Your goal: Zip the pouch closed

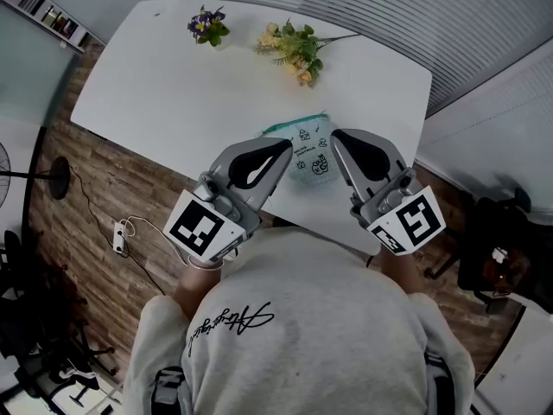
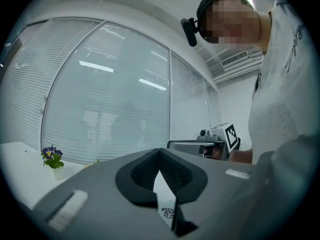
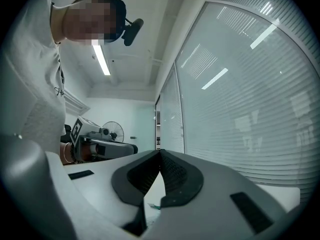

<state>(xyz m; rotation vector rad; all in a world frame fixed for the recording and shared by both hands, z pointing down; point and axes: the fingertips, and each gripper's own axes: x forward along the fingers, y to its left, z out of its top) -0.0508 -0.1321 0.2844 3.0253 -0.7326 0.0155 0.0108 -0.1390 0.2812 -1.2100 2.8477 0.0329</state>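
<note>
- A person in a grey sweatshirt (image 1: 302, 318) stands at the near edge of a white bench (image 1: 164, 93), a hand-held tool in each hand. Both tools point level and angle in towards each other.
- The pouch (image 1: 311, 156), pale and see-through with small doodle prints and a teal top edge, sits between the two tool tips. It is at the bench's near edge, in front of the person.
- The left tool (image 1: 288, 149) is closed, its tip on the pouch's left side. In the left gripper view the jaws meet at the tip, and a strip of printed pouch shows in the gap between the black pads (image 2: 137, 176).
- The right tool (image 1: 336, 135) is also closed, its tip at the pouch's upper right corner. In the right gripper view the jaws meet at the tip, with a sliver of teal showing low in the gap between them.
- Whether the right tool has the zip pull itself cannot be made out.
- Each tool carries its square-marker cube at the rear, close to the person's chest.
- A small pot of purple flowers (image 1: 206, 26) and a spray of yellow flowers (image 1: 294, 50) lie at the bench's far side, well apart from the pouch.
- Slatted window blinds (image 1: 363, 7) run behind the bench.
</note>
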